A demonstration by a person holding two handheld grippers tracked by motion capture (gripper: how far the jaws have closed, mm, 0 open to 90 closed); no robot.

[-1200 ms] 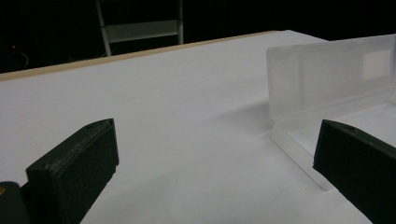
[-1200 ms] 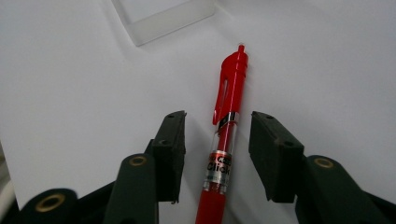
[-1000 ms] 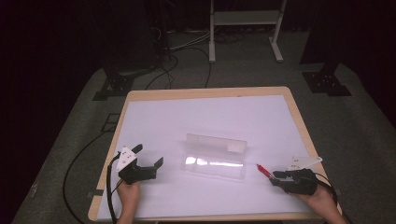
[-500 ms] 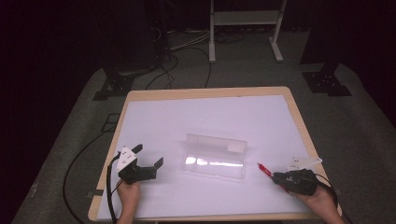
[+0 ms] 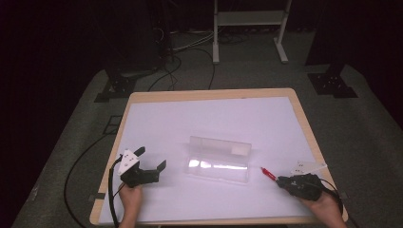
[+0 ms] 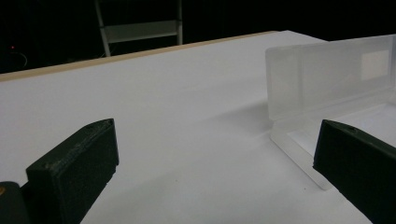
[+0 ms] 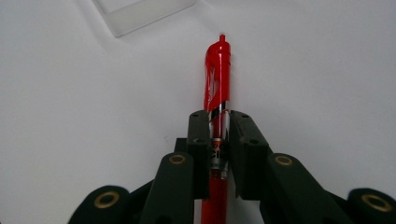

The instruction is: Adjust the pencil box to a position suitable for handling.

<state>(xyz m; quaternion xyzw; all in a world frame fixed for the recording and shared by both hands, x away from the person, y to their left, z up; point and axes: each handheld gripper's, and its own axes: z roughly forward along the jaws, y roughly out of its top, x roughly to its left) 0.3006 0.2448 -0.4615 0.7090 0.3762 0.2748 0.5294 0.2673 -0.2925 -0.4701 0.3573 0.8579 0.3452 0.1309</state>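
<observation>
Red and glossy, the pen (image 7: 217,79) is sitting clamped between the jaws of our right gripper (image 7: 218,122), its capped end jutting forward toward a corner of the clear plastic case (image 7: 140,14). From above we are seeing it as a small red tip (image 5: 267,172) just right of the case (image 5: 218,159). Our left gripper (image 5: 151,159) is resting with its jaws spread wide on the white table (image 5: 209,118), the case (image 6: 327,84) ahead to its right.
</observation>
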